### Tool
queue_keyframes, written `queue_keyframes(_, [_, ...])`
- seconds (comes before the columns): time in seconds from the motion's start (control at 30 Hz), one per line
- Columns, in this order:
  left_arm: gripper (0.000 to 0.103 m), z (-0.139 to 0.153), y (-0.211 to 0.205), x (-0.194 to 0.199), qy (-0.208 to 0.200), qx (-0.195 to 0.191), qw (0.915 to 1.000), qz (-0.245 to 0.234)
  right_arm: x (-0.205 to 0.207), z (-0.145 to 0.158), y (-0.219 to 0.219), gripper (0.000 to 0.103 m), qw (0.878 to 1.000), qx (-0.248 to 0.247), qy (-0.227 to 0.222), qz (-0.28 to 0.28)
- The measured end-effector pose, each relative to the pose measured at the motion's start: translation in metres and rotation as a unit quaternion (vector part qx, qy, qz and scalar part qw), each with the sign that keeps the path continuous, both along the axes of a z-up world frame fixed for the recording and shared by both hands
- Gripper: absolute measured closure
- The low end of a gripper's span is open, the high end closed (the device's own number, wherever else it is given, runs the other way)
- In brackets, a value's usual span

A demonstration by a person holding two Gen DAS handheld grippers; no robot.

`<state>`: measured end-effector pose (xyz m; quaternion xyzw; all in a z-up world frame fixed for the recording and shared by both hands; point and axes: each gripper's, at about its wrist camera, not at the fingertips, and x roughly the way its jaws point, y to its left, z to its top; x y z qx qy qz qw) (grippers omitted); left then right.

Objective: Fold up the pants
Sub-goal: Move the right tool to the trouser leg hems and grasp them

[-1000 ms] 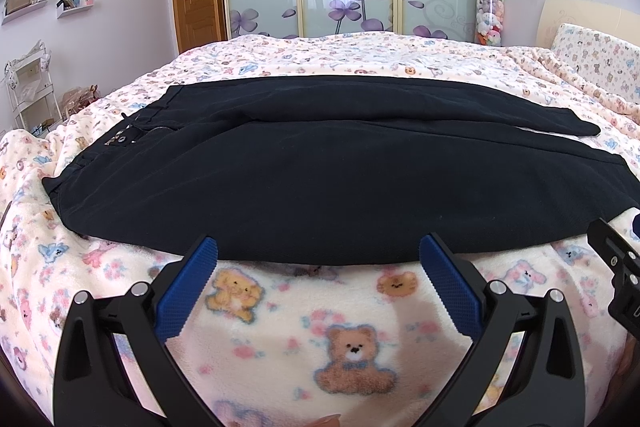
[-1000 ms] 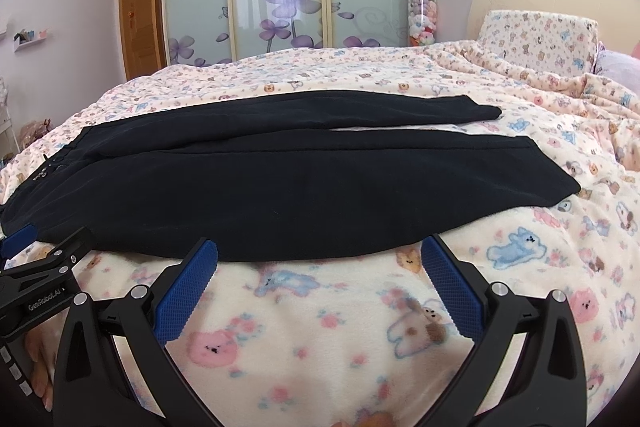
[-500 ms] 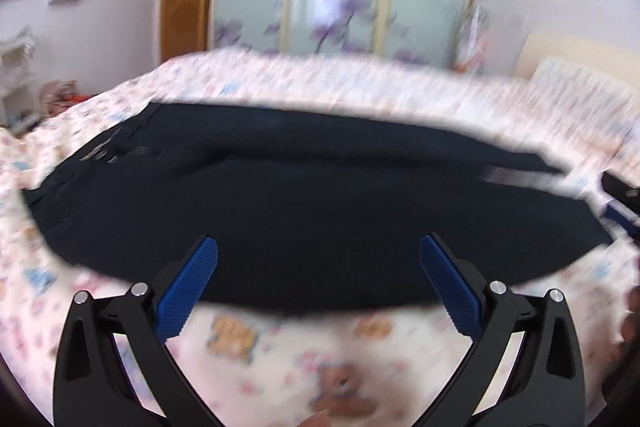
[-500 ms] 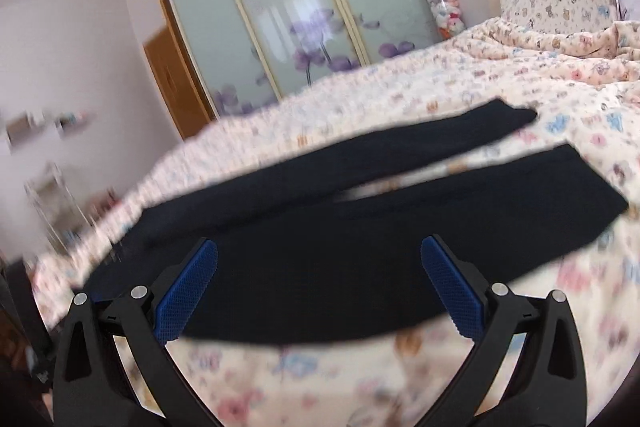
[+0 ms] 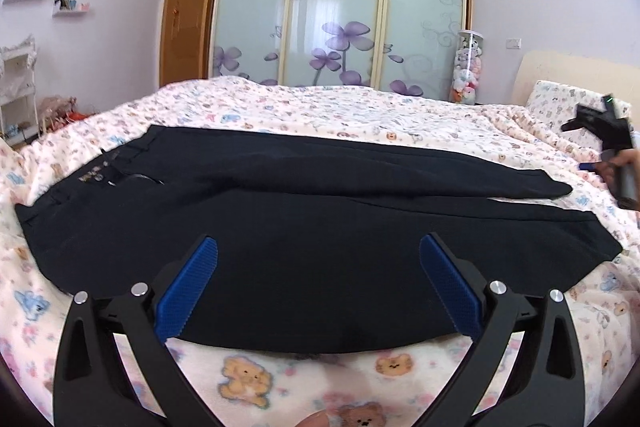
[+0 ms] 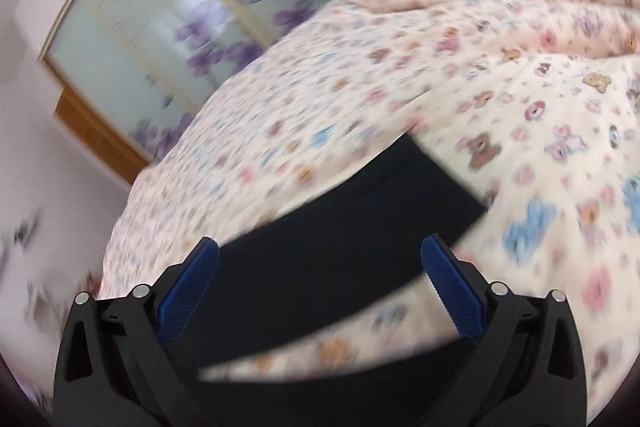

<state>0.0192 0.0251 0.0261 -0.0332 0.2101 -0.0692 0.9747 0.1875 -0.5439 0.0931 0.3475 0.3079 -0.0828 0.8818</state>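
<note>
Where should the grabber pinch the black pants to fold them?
Probably at the far leg's cuff, coming from the right end. The pants lie flat with both legs side by side, so that thin free hem lifts easily. The right gripper is open above it.

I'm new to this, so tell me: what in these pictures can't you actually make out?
- Right wrist view: motion blur smears the pants and the bedspread.
- Left wrist view: the right tool is cut off by the frame edge.
- Left wrist view: the waistband label is too small to read.
</note>
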Motion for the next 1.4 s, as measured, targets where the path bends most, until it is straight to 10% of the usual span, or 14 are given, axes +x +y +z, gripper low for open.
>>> queue_keyframes(0.2, [0.002,-0.013,-0.01,0.016,0.043,-0.01,0.9977,-0.051,0.066,-0.031,-0.038,0.03,0.998,-0.042,0.035,-0.024])
queue_keyframes(0.5, [0.002,-0.025,-0.016,0.023,0.069,-0.01,0.9948,-0.075,0.122,-0.069,-0.058,0.03,0.99,-0.088,0.095,-0.053])
queue_keyframes(0.6, [0.002,-0.028,-0.014,0.027,0.081,-0.016,0.9939,-0.072,0.124,-0.079,-0.053,0.068,0.986,-0.12,0.107,-0.05])
queue_keyframes(0.83, [0.002,-0.027,-0.008,0.029,0.085,-0.027,0.9939,-0.065,0.072,-0.056,-0.054,0.094,0.998,-0.057,0.0,-0.017])
queue_keyframes(1.13, [0.002,-0.023,0.008,0.022,0.069,-0.055,0.9949,-0.05,-0.089,-0.007,-0.004,0.094,0.99,-0.021,-0.124,0.064])
queue_keyframes(1.4, [0.002,-0.017,0.024,0.009,0.044,-0.092,0.9945,-0.025,-0.197,-0.063,0.039,0.093,0.999,-0.001,-0.026,0.037])
